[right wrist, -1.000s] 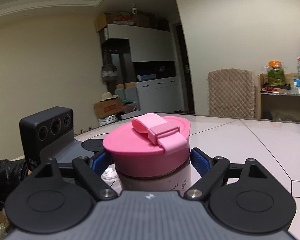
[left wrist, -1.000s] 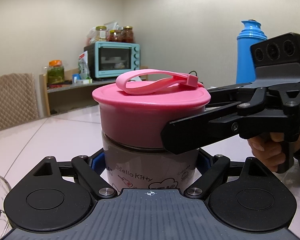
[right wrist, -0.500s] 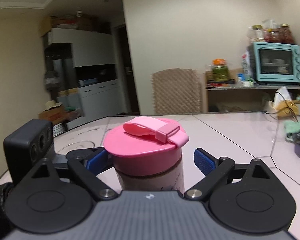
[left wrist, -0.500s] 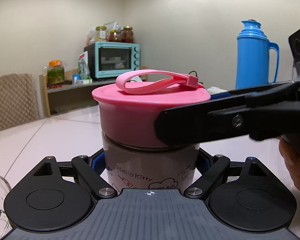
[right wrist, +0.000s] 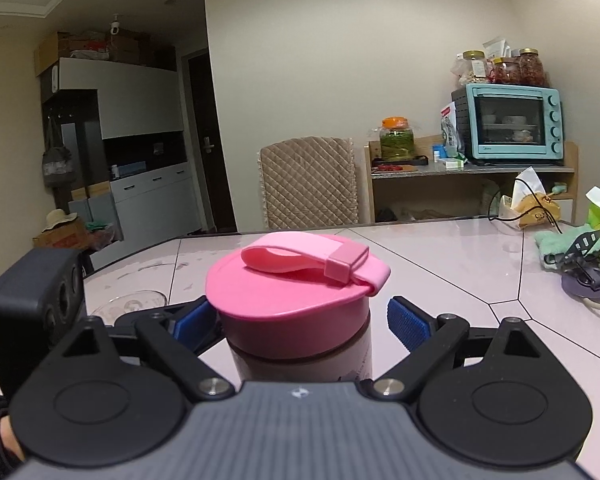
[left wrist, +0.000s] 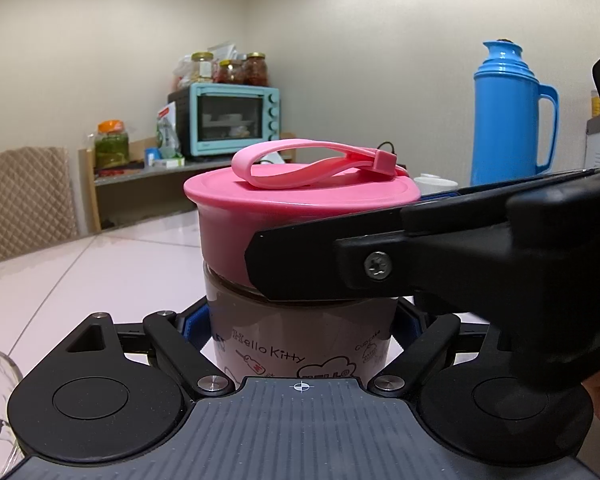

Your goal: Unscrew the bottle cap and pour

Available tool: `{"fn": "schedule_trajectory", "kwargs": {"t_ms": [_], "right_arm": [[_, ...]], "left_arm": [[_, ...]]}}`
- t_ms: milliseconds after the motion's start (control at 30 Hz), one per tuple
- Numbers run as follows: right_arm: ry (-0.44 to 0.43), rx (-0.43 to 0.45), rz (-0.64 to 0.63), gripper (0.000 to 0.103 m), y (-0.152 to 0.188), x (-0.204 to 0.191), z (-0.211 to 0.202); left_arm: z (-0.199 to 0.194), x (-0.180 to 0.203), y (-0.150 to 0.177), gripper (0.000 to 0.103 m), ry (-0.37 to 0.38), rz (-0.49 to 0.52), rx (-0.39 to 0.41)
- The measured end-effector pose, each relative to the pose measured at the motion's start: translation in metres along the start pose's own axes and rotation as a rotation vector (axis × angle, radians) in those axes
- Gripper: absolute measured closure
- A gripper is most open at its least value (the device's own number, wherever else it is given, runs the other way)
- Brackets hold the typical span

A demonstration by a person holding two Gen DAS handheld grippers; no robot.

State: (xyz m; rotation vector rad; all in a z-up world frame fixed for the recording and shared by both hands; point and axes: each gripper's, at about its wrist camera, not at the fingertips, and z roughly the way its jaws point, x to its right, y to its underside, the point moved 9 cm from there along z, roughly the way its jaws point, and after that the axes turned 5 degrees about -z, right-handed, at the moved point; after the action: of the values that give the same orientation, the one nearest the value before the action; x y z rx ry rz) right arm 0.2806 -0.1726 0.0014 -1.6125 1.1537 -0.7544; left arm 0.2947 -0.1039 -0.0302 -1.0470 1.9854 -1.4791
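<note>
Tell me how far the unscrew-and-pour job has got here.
Done: left gripper clamps the bottle body. In hand: right gripper straddles the pink cap, jaws just opened, pads off it, apparently between twists. Left: cap still seated; no pouring yet.

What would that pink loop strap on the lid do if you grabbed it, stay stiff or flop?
The pink loop strap bends in a soft curve across the pink cap, so it would probably flex, not hold stiff. It looks thin and rubbery, so likely light. One end seems anchored at the rim, so it should stay attached.
</note>
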Motion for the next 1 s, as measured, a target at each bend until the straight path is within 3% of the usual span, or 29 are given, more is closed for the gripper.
{"fn": "schedule_trajectory", "kwargs": {"t_ms": [1000], "right_arm": [[0.002,0.006,-0.006,0.017,0.0005,-0.0076,-0.0035]], "left_arm": [[-0.0003,-0.0014,0.0015,0.013,0.002,-0.002,-0.001]]}}
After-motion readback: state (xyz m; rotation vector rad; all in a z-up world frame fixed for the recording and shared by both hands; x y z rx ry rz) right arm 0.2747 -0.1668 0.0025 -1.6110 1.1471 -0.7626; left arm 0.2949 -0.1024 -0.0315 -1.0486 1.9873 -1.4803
